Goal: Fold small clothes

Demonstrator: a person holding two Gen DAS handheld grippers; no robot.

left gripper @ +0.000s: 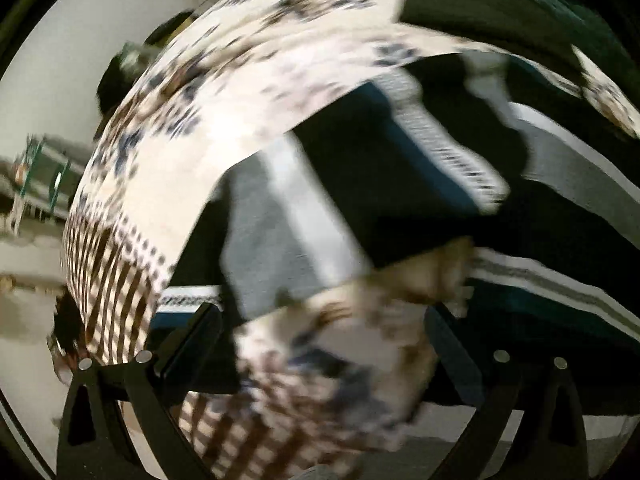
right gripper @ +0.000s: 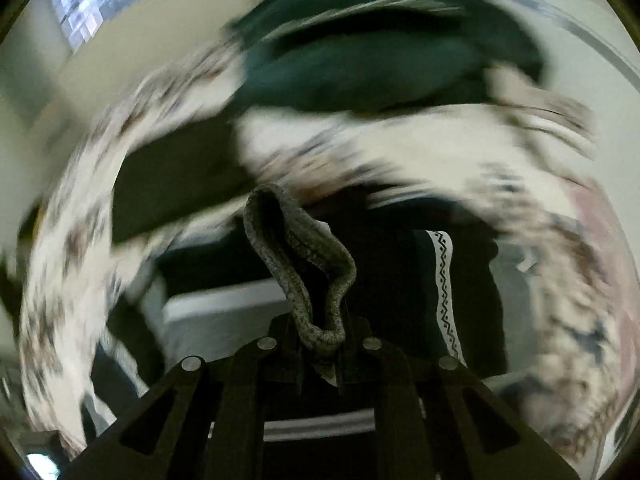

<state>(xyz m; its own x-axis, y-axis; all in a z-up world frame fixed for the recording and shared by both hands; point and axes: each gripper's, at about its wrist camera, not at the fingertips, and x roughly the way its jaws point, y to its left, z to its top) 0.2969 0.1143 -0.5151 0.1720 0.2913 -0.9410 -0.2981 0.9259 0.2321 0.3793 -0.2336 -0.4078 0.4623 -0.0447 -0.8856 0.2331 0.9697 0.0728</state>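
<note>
In the left wrist view my left gripper is open, its black fingers wide apart with a cream patterned cloth lying between them. A dark garment with grey and white stripes lies spread beyond it on a patterned cream cover. In the right wrist view my right gripper is shut on a grey patterned fabric loop, which stands up from the fingertips. A dark garment lies farther off on the blurred patterned cover.
Both views are motion-blurred. A second dark piece lies at the far side of the cover. A white strip with a black zigzag pattern runs right of the right gripper. A pale wall and furniture stand left of the cover.
</note>
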